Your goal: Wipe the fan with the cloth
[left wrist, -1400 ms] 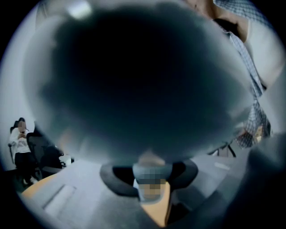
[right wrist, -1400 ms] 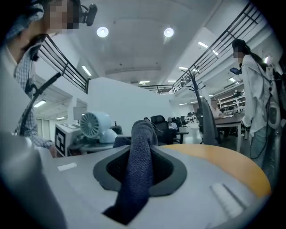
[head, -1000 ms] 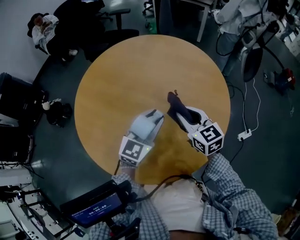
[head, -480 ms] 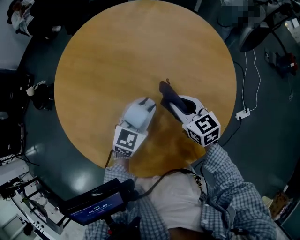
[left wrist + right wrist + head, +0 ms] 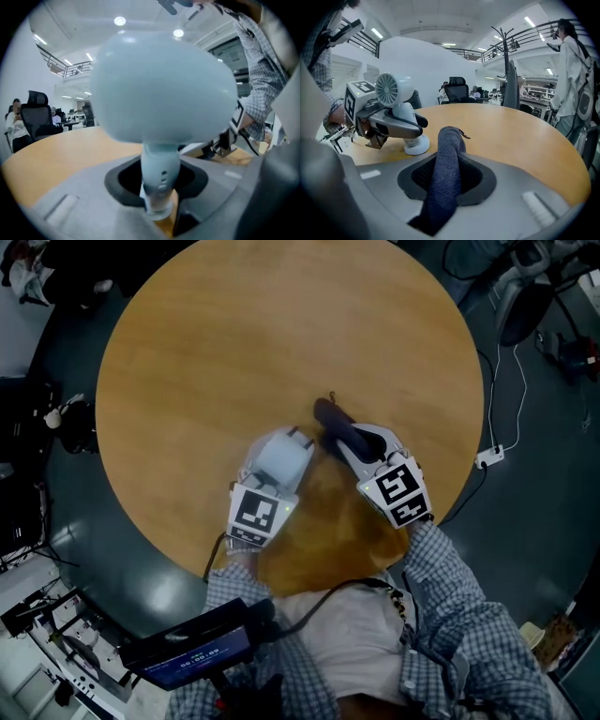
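1. Fan (image 5: pixel 281 457), pale, sits close to the table's (image 5: pixel 234 334) near edge; in the right gripper view its base (image 5: pixel 416 145) looks set on the wood
2. Left gripper (image 5: pixel 300 437): jaws clenched on the fan's stem, under the round head
3. Right gripper (image 5: pixel 336 432), just right of it: jaws grasping a dark blue cloth (image 5: pixel 328 415), its end poking past the tips
4. White power strip (image 5: pixel 487 457) on the floor beyond the table's right edge

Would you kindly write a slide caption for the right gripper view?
Dark cloth clamped in the right gripper, beside the small fan that the left gripper holds.
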Demonstrator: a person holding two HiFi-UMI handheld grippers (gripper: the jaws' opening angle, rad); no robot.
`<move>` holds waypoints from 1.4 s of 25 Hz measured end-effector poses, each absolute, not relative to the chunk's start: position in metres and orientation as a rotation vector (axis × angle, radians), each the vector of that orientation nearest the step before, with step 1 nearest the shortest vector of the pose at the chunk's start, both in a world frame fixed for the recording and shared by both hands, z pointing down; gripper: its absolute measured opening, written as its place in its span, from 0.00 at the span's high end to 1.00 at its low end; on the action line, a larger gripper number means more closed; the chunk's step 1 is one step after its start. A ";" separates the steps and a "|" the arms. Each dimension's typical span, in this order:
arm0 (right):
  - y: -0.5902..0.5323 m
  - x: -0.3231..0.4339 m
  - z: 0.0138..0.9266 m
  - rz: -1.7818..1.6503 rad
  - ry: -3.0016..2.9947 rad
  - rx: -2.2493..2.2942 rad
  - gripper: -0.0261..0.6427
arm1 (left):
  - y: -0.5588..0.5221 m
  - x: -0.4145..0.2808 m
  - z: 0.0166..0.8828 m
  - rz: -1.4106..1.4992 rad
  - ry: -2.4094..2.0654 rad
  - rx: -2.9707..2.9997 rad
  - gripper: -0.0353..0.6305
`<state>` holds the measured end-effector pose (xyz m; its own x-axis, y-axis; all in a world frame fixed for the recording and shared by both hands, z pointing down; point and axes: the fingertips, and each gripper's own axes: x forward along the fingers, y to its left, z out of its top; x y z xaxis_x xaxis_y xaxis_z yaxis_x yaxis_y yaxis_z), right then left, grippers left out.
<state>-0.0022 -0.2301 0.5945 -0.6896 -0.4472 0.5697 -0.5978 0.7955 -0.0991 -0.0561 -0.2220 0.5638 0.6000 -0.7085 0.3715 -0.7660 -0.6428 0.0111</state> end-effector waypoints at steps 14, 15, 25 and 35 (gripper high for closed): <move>-0.227 -0.002 0.599 0.291 -2.442 0.790 0.62 | -0.222 -0.049 0.566 0.515 -1.230 2.680 0.67; -0.227 0.000 0.597 0.291 -2.446 0.798 0.60 | -0.220 -0.049 0.567 0.528 -1.227 2.681 0.65; -0.226 0.020 0.565 0.285 -2.486 0.899 0.60 | -0.188 -0.076 0.567 0.535 -1.299 2.608 0.63; -0.198 0.030 0.514 0.269 -2.544 1.015 0.92 | -0.157 -0.093 0.512 0.345 -1.404 2.575 0.80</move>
<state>0.0302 -0.1978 0.5140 -0.6631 -0.6191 0.4206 -0.6935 0.7197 -0.0340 -0.0928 -0.1565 0.5117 0.5249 -0.7998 0.2911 -0.8437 -0.5341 0.0538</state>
